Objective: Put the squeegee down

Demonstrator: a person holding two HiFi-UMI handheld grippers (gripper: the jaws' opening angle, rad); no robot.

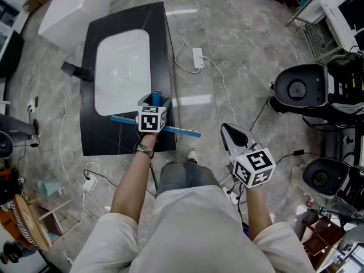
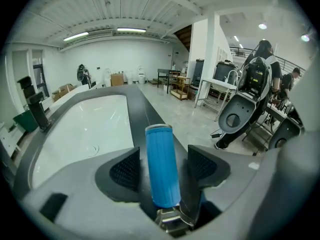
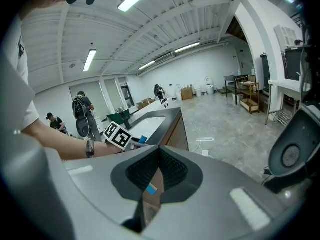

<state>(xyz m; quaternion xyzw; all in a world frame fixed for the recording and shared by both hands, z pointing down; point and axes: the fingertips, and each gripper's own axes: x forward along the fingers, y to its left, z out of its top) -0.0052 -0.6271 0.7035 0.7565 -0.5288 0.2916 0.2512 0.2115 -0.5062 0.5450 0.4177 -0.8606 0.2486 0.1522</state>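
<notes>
The squeegee has a ribbed blue handle (image 2: 161, 164) and a long blue blade (image 1: 183, 131). It sits at the near right corner of the black counter (image 1: 114, 138), and the blade's right end reaches past the counter's edge. My left gripper (image 1: 153, 102) is over it. In the left gripper view its jaws (image 2: 163, 160) stand open, with the handle upright between the pads and a gap on each side. The white sink basin (image 1: 122, 67) lies just beyond. My right gripper (image 1: 230, 132) hangs over the floor to the right, shut and empty (image 3: 159, 159).
A black faucet (image 1: 74, 70) stands at the basin's left. On the grey floor lie a white power strip (image 1: 198, 57) and cables. Black-and-white seat-like units (image 1: 301, 87) stand at the right, and a white box (image 1: 74, 7) at the back left. People stand in the background.
</notes>
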